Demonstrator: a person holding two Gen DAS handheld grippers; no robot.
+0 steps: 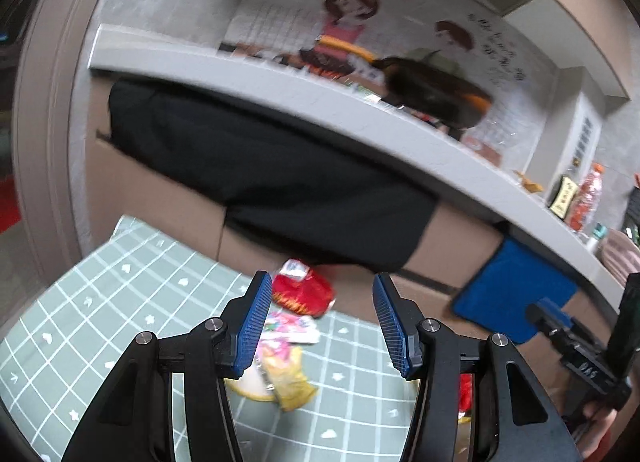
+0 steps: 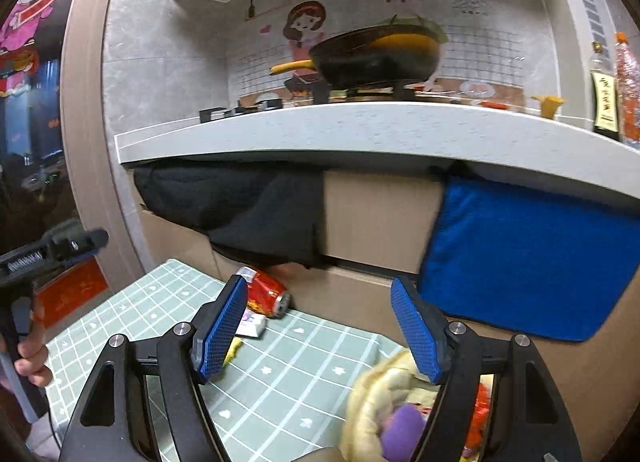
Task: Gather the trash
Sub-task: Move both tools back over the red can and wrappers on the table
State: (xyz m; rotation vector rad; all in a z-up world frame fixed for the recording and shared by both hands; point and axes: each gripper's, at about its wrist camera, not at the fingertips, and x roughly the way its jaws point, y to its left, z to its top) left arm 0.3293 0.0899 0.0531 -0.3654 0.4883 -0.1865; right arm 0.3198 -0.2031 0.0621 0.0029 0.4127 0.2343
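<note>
Trash: crushed red can (image 2: 266, 294) lies at mat's (image 2: 280, 378) far edge against cabinet front, wrappers (image 1: 288, 328) just beside it, centre-low in both views. L gripper (image 1: 318, 322) & R gripper (image 2: 320, 328) both spread wide, nothing between pads. Bare mat lower left; counter edge (image 2: 360, 129) overhangs above.

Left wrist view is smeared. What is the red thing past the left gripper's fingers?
Observer: A dented red can, lying on its side at the far edge of the mat, close to the cabinet.
Operator: Is the right gripper holding anything?
Observer: No. The right gripper is open, with nothing between its pads.
Operator: Anywhere to drop trash?
Observer: Possibly. A yellowish braided basket sits low on the right, with a purple item in it.
</note>
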